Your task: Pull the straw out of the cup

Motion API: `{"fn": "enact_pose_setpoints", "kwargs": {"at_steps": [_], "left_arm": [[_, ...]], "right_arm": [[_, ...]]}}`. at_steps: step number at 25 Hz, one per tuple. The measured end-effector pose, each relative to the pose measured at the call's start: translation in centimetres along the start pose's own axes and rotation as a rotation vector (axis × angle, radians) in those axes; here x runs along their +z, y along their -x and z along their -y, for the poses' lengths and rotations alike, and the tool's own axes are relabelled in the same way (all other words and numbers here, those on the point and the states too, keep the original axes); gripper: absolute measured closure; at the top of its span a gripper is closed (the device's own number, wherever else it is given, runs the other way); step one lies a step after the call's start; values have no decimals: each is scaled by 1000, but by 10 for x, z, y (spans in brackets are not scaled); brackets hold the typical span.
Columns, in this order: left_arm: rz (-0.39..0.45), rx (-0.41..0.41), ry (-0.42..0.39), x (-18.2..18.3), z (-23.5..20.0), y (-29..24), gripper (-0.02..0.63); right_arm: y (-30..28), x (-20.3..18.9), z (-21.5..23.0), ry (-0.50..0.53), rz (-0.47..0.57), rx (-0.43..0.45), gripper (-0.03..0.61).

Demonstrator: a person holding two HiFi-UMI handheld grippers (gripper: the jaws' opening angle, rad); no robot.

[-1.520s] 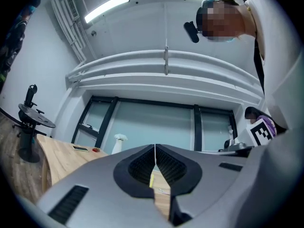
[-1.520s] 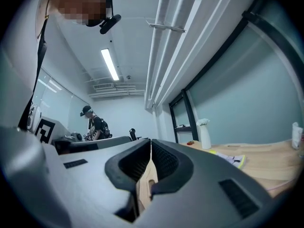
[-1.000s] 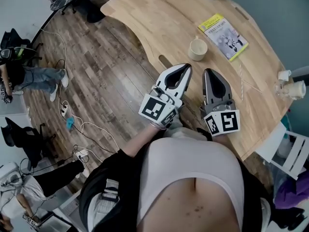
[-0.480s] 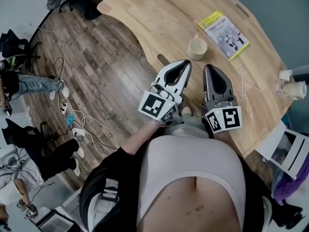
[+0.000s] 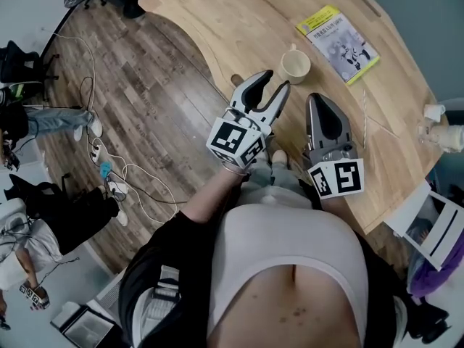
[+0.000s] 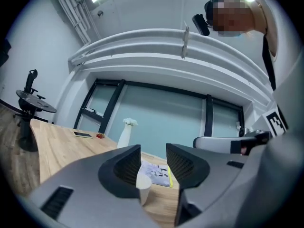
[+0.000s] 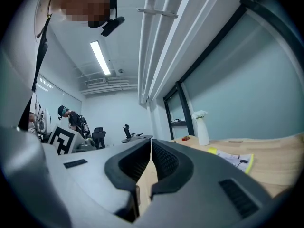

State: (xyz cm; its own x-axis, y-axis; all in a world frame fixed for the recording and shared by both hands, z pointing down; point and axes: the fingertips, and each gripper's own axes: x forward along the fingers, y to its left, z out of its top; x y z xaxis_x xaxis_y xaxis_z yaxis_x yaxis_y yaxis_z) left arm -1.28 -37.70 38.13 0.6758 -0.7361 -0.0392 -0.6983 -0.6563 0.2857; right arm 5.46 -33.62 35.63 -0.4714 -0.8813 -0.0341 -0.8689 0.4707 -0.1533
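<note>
The straw is a thin pale stick lying flat on the worktop. It is out of the cup and apart from it, just right of my right tongs. The cup is cream-coloured, stands upright and has no straw in it. My left tongs have just been opening and now stand spread with nothing between the pads. In the left gripper view the cup shows beyond the gap. My right tongs are pressed together on nothing and lie over the worktop.
</note>
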Motion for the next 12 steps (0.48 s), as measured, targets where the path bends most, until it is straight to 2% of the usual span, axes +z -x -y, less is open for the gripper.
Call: {"fn": "enact_pose_setpoints", "kwargs": {"at_steps": [6, 12], "left_arm": [[-32, 34, -21, -24, -26, -26, 431], [-71, 55, 1, -53, -49, -51, 410]], "right_arm": [[1, -16, 11, -12, -33, -5, 548], [-1, -25, 29, -25, -48, -40, 548]]}}
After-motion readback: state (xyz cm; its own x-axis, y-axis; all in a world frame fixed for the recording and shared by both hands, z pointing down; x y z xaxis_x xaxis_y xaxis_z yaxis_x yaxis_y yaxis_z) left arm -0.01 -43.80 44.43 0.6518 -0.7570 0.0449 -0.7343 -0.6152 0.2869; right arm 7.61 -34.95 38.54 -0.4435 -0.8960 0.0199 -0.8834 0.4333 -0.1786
